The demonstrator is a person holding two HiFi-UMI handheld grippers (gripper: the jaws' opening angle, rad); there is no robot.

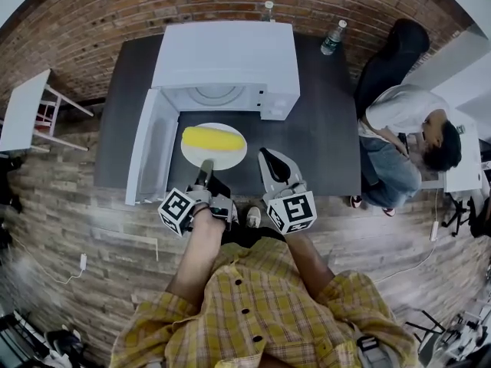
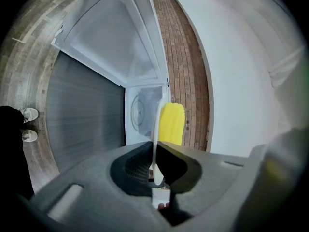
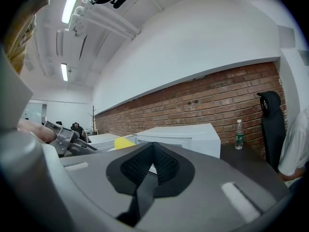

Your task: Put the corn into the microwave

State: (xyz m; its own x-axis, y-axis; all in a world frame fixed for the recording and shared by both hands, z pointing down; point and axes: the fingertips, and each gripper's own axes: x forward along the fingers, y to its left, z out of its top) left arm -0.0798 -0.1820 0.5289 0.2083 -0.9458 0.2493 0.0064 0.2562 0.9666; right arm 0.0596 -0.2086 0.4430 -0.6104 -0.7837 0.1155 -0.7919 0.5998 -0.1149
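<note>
The left gripper [image 2: 155,170] is pinching the near rim of the white plate [image 2: 155,129], its jaws drawn almost together on the thin edge, and the corn [image 2: 171,123] is lying on that plate. The right gripper [image 3: 151,166] is hovering just beside it over the dark table [image 1: 322,136], jaws pressed together on nothing. Both forearms are reaching forward side by side from the body, pointing the grippers nearly level at the microwave [image 1: 226,56], whose door [image 1: 149,148] is hanging open to the left with nothing between the plate and the cavity, while a bottle [image 1: 332,38] is standing at the table's far edge.
</note>
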